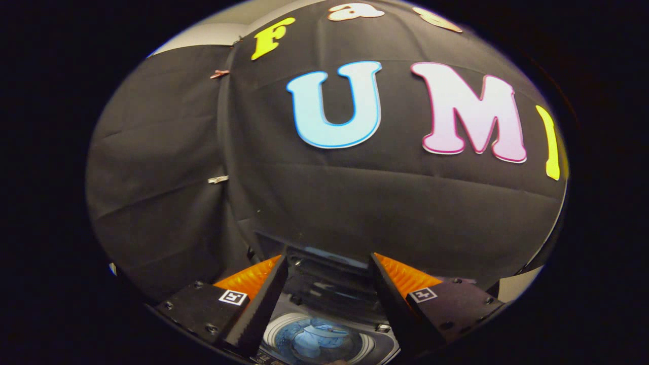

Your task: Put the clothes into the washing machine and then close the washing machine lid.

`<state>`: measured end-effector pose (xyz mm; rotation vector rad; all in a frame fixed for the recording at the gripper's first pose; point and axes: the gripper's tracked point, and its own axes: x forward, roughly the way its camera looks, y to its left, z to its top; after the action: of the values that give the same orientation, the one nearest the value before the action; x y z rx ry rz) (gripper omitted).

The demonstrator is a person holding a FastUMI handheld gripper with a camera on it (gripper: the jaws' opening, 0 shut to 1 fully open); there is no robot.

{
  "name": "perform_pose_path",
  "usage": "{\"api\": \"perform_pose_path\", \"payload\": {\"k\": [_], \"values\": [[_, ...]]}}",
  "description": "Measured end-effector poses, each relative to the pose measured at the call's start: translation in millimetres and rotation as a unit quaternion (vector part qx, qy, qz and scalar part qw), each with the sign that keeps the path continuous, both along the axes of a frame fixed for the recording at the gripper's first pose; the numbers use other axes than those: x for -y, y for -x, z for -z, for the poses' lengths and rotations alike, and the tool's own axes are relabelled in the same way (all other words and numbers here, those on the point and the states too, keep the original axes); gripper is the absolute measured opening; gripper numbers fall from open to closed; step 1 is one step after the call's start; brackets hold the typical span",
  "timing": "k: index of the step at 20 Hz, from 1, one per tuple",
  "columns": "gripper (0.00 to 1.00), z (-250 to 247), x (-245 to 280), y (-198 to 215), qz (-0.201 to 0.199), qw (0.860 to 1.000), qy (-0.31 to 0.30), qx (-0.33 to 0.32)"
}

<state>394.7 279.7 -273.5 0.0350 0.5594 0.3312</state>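
Gripper [328, 263] open above washing machine [324, 339]

The washing machine [329, 324] is sitting at the bottom centre of the frame, its round drum opening ringed in white. Its dark lid [329, 279] is standing raised behind the opening. Blue clothes [317, 340] are lying bunched inside the drum.

Cam is carried on the gripper [328, 261], aimed fwd along its spread jaws, held above the washing machine [324, 334], booth wall faced close.
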Motion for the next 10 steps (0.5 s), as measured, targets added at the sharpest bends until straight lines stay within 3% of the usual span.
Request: {"api": "perform_pose_path", "payload": {"k": [5, 10], "values": [[0.99, 1, 35, -30, 0.087, 0.996, 0.000, 0.010], [0.99, 14, 41, -41, 0.119, 0.993, 0.015, -0.004]]}}
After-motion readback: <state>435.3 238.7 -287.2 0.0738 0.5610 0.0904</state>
